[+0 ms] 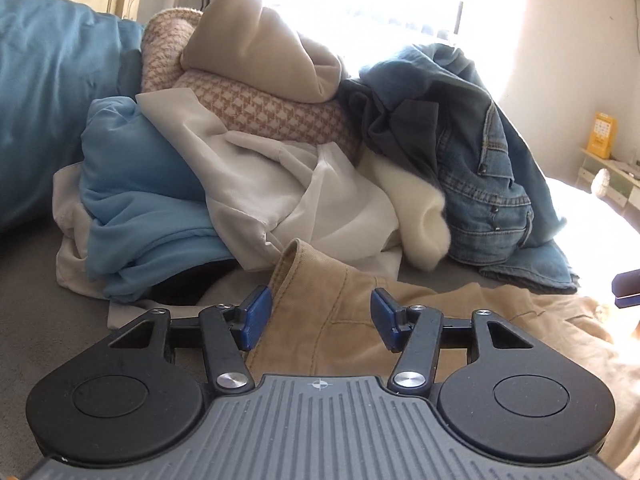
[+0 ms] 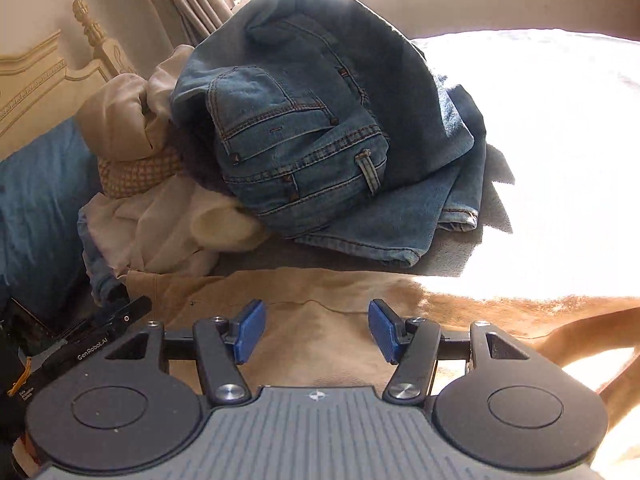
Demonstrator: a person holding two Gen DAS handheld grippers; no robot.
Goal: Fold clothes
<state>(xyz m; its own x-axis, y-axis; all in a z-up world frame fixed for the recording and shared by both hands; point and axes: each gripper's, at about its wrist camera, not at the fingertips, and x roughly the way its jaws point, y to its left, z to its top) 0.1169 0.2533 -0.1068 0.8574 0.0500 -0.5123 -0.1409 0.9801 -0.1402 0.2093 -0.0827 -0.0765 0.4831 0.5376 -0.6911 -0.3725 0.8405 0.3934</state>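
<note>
**Tan trousers spread under two parted grippers**

Grippers first: the left gripper (image 1: 321, 318) hovers with its blue pads apart, the tan corduroy trousers (image 1: 320, 340) lying between and beneath them, neither pad pressing the cloth. The right gripper (image 2: 317, 330) likewise stands parted over the same trousers (image 2: 320, 344), gripping nothing. Beyond, on the grey bedcover (image 2: 452, 248), the unfolded heap rises: light blue garment (image 1: 136, 184) at ten o'clock, white shirt (image 1: 256, 184) at twelve, jeans (image 2: 304, 136) at one o'clock. Farthest, a houndstooth piece (image 1: 256, 108) sits under a beige hoodie (image 1: 256, 44).
</note>
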